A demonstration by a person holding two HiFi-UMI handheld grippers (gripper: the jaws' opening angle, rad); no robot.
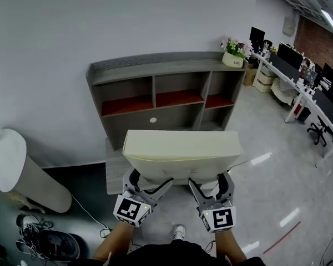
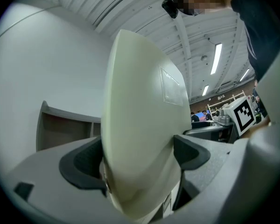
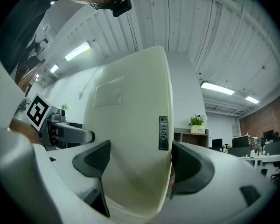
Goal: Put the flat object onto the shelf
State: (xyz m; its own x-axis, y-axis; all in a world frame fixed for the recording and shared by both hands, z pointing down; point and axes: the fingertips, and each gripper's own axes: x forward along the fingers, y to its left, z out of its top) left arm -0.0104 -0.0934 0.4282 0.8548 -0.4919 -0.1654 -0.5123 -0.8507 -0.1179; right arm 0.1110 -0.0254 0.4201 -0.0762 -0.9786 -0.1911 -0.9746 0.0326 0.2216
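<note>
1. Our left hand-held gripper (image 1: 151, 180) is clamped on the near edge of the flat cream panel (image 1: 183, 148). In the left gripper view its dark pads press on both faces.
2. Our right hand-held gripper (image 1: 210, 180) is closed on the same edge, further to the right. One pad sits just beside a small dark badge (image 3: 163, 133) on the panel's rim.
3. The panel lies roughly flat in the air between the two grips, well short of the grey shelf (image 1: 155, 65) that stands against the wall.
4. We judge this to be the carry: the panel is grasped and lifted but not yet set down.
5. Next we need to step forward with both grips level. The red-floored compartments look narrow for the panel, so the top board seems the likelier place. There we must stay clear of the flower pot (image 1: 233, 57) at its right end.
</note>
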